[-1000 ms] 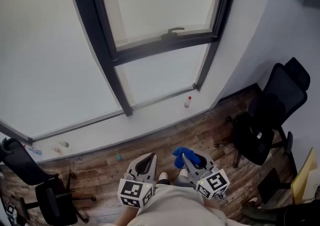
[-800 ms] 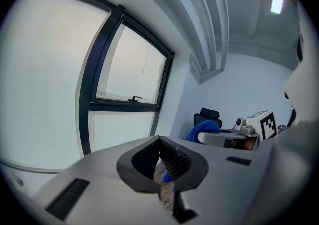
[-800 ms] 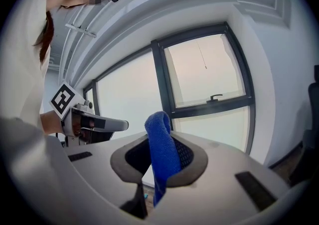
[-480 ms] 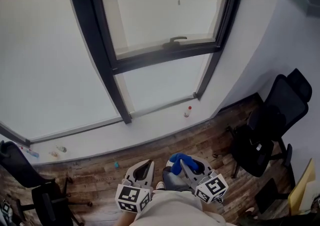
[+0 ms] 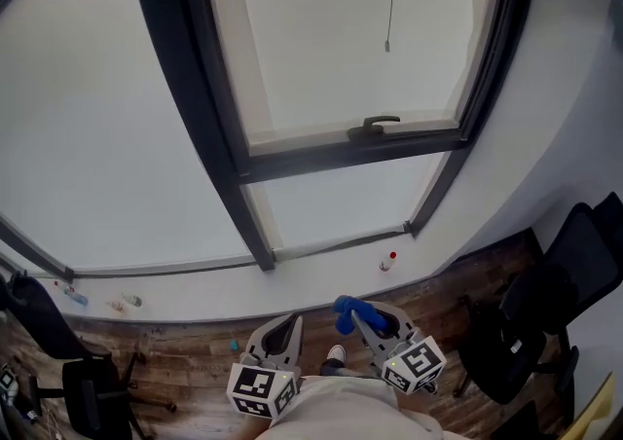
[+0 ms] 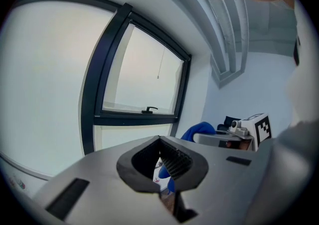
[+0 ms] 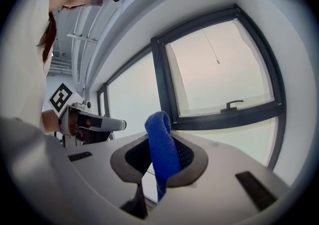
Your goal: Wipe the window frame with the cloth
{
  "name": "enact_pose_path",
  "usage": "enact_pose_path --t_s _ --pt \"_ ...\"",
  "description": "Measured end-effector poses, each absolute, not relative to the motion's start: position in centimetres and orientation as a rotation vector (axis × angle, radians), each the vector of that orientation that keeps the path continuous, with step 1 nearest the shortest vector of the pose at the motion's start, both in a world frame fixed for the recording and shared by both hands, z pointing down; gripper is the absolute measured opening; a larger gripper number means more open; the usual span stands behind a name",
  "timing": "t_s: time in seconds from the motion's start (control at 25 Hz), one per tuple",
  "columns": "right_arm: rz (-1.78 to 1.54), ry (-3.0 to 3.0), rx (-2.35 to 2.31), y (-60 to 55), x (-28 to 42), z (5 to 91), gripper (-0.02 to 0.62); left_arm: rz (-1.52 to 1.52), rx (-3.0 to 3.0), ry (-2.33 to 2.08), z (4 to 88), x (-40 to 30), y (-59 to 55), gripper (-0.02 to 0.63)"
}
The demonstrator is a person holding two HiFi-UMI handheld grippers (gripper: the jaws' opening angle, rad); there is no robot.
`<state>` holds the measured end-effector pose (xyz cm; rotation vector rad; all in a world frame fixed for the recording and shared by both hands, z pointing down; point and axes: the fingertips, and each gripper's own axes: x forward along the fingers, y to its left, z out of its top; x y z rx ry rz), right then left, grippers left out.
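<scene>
One blue cloth [image 7: 160, 144], one dark window frame [image 5: 209, 127], two claws. Right claw [image 5: 373, 319] is clamped on the cloth, low and well apart from the frame. Left claw [image 5: 284, 329] is closed and holds nothing.

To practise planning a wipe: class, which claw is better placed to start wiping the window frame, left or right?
Right. The right claw is shut on the blue cloth; the left claw is shut and empty. Both are low, apart from the window frame.

Blue cloth [image 5: 348, 309] in right gripper [image 5: 367, 317]
</scene>
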<state>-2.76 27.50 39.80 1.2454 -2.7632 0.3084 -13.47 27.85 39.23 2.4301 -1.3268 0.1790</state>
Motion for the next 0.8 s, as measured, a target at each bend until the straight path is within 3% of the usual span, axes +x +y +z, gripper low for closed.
enact_pose_path --t_s 0.52,0.8 --pt "0.364 -2.79 1.098 19.9 -2.3 40.3 0.051 0.134 2.233 -1.56 39.9 -15.6 22.8 0.005" --pt "0.355 -2.748 1.286 18.4 0.5 39.5 0.051 0.143 2.295 -1.584 38.7 -17.9 17.5 0.006"
